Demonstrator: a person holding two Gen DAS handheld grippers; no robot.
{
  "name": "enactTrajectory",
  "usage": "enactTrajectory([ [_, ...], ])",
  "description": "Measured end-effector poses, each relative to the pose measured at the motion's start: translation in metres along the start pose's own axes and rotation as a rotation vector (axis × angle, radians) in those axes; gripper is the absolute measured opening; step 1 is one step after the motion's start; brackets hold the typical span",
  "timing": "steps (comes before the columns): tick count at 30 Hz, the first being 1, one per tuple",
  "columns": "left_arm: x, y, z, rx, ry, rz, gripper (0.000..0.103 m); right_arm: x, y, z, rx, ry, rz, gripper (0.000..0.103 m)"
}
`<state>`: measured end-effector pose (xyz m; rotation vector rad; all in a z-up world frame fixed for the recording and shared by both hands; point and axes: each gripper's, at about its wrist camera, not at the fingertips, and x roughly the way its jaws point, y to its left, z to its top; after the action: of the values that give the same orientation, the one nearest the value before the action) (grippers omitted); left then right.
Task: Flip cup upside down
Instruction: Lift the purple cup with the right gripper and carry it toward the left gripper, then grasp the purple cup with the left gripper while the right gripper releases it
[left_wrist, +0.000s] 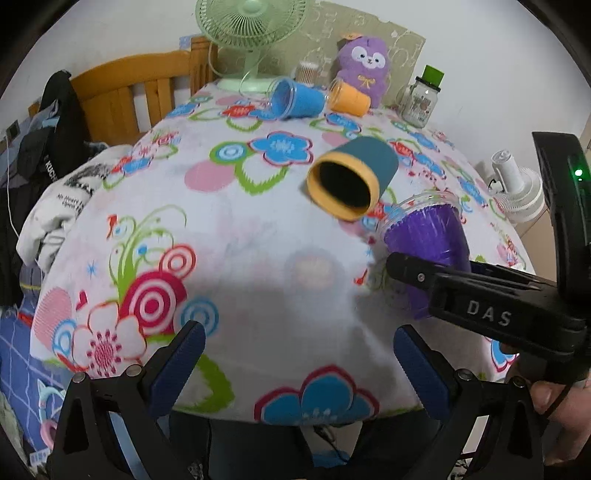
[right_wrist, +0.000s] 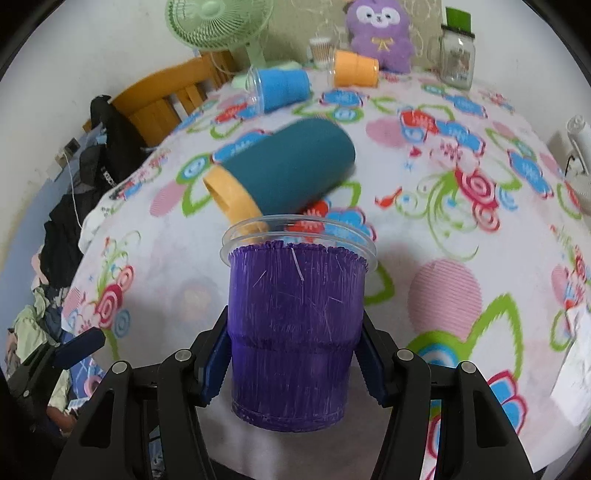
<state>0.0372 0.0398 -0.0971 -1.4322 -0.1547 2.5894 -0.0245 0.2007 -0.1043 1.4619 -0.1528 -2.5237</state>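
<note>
Here the left gripper (left_wrist: 299, 354) hangs over the worktop's (left_wrist: 258, 258) near edge with its fingers spread apart and nothing between them, presumably in reserve. Beyond it, mid-worktop, one teal cup (left_wrist: 352, 179) lies on its side, mouth toward the near edge. At the far edge lie two more tipped cups, a blue cup (left_wrist: 295, 99) and an orange cup (left_wrist: 349, 98). At the right, the right gripper (right_wrist: 293, 354) is clamped on the purple cup (right_wrist: 293, 332), held above the near part of the worktop, rim pointing away, a grasp that probably readies the wrist turn. Four cups in all.
</note>
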Motion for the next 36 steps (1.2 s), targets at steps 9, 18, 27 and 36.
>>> enactTrajectory([
  [9,0.000,-0.012,-0.004,0.027,-0.003,-0.013,0.103,-0.004,0.003,0.000,-0.008,-0.003,-0.003,0.065],
  [18,-0.014,-0.030,0.002,0.042,-0.062,-0.053,0.103,-0.043,-0.027,0.006,0.070,-0.120,0.072,0.086],
  [27,-0.005,-0.075,0.008,0.130,-0.074,-0.117,0.103,-0.081,-0.082,-0.004,0.182,-0.198,0.050,0.086],
  [36,0.023,-0.097,0.011,0.167,-0.061,-0.126,0.098,-0.087,-0.110,-0.016,0.235,-0.207,0.037,0.086],
])
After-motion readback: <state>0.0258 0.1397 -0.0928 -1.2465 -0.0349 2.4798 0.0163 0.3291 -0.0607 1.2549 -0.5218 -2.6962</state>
